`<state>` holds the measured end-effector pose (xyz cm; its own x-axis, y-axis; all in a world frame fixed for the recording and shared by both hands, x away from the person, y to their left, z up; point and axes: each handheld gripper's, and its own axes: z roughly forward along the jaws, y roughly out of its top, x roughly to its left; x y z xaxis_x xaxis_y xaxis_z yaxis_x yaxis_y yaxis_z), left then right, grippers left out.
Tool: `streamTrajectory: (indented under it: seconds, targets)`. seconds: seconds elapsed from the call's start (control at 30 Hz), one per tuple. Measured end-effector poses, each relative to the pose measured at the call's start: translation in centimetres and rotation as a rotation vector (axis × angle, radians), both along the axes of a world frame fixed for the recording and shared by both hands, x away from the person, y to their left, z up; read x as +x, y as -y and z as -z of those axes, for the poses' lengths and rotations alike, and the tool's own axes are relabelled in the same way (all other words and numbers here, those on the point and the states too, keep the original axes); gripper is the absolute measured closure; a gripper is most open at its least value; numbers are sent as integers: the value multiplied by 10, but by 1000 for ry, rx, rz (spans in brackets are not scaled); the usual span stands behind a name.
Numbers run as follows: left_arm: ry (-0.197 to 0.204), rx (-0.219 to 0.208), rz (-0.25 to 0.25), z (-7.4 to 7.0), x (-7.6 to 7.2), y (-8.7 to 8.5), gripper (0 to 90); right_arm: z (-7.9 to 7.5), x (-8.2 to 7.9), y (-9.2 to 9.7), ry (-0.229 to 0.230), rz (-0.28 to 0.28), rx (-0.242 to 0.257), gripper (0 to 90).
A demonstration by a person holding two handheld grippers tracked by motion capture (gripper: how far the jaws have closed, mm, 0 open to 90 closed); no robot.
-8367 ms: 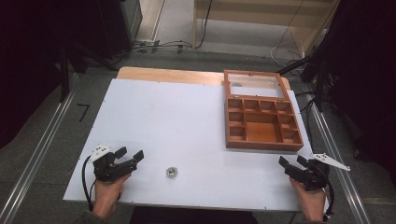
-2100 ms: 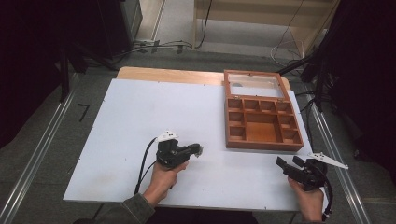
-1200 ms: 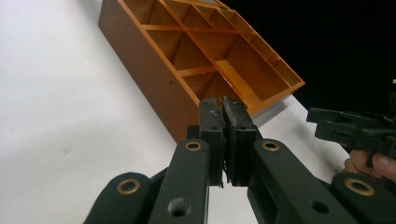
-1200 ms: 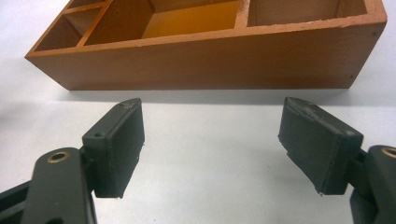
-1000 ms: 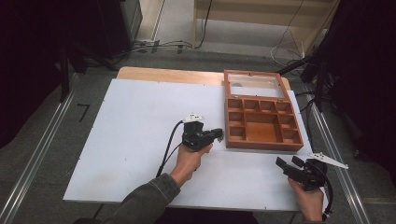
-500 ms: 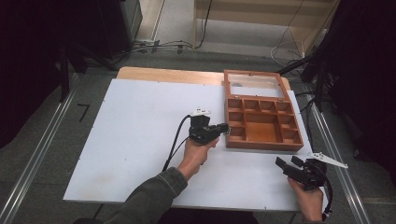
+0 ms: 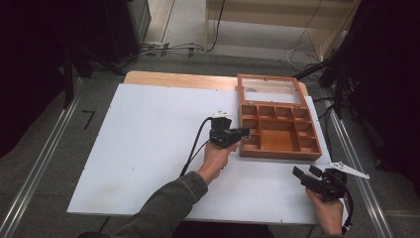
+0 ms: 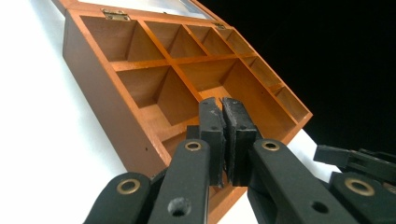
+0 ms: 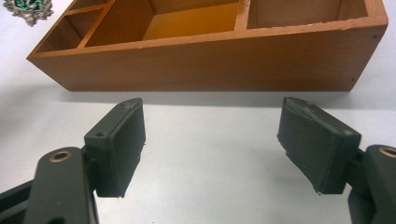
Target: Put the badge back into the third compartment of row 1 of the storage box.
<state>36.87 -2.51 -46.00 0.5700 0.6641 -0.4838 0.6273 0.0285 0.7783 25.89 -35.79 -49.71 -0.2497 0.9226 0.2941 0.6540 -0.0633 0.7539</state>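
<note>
A wooden compartment box (image 7: 277,154) lies open at the table's right, its glass lid (image 7: 270,89) folded back. My left gripper (image 7: 245,132) hovers at the box's front left corner, tips over the near left compartments (image 8: 154,93). Its jaws (image 8: 222,100) are pressed together. A small silver ornament with green stones (image 9: 28,9) hangs by that same corner in the right gripper view, so the left gripper seems shut on it. The pads hide it in the left gripper view. My right gripper (image 7: 303,172) rests open near the front right edge, facing the box's front wall (image 9: 210,60), nothing between its fingers (image 9: 211,109).
The white tabletop (image 7: 148,129) stretches wide to the left of the box. A bare wooden strip (image 7: 178,79) runs along the far edge. Metal rails (image 7: 39,163) flank the table, and cables lie on the floor behind it.
The ornament lay on the table near the front edge; the left gripper took it. Over the last second that gripper moved right to the box's corner. The right gripper has kept still.
</note>
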Motion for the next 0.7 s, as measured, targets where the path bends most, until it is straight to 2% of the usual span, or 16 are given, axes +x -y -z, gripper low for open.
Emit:
streamTrajectory:
  seconds: [0.7]
  targets:
    - [9,14,4,-9,24,26,889,-1,3,-1,7,-11,12,214]
